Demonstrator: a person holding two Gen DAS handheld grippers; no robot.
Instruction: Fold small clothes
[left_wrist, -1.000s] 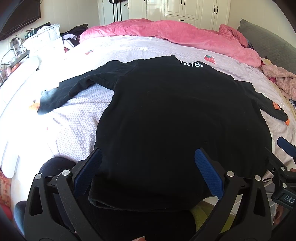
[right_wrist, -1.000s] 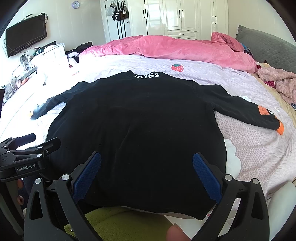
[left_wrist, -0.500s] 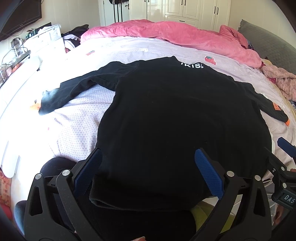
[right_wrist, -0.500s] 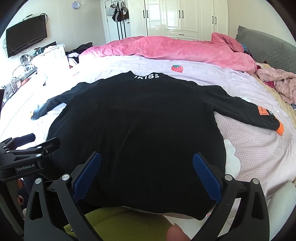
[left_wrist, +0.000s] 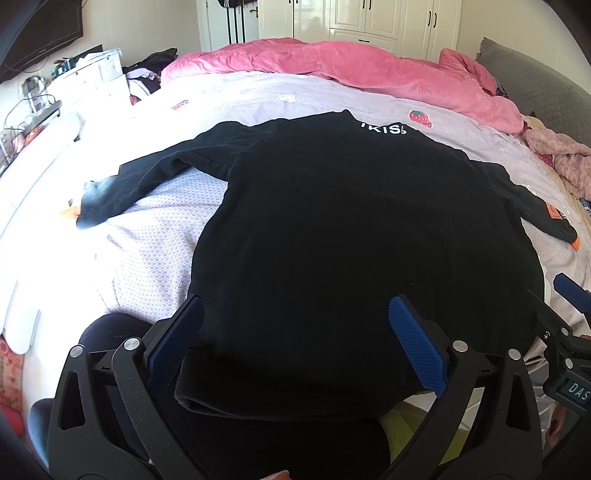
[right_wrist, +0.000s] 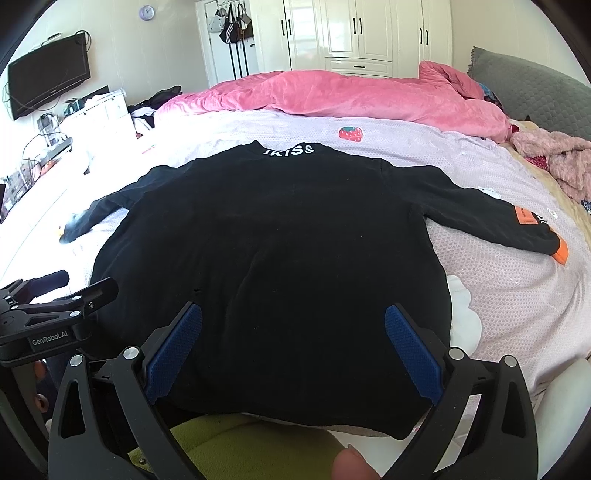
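Black fabric fills most of the left wrist view: a long-sleeved top (left_wrist: 351, 240) lies flat on the bed (left_wrist: 155, 236), collar toward the far edge and hem at the near edge, where it folds over and drops out of sight behind the tool. Its right cuff is cut short by the curve of the lens, and the white lettering at the collar is only partly readable. The left gripper (left_wrist: 295, 336) hovers at the hem with its jaws spread wide, the blue pads (left_wrist: 415, 343) either side of the cloth and pinching nothing; whether they brush the fabric cannot be told. At the right edge only a sliver of the right gripper (left_wrist: 570, 325) shows. In the right wrist view the same top (right_wrist: 277, 251) spreads across the bed (right_wrist: 498, 288), both sleeves out, an orange patch (right_wrist: 524, 215) near the right cuff, the left cuff washed out by glare. The right gripper (right_wrist: 293, 339) has its jaws wide apart over the hem at the near edge, holding nothing. The left gripper (right_wrist: 55, 299) pokes in at the left edge, its fingers partly cut off.
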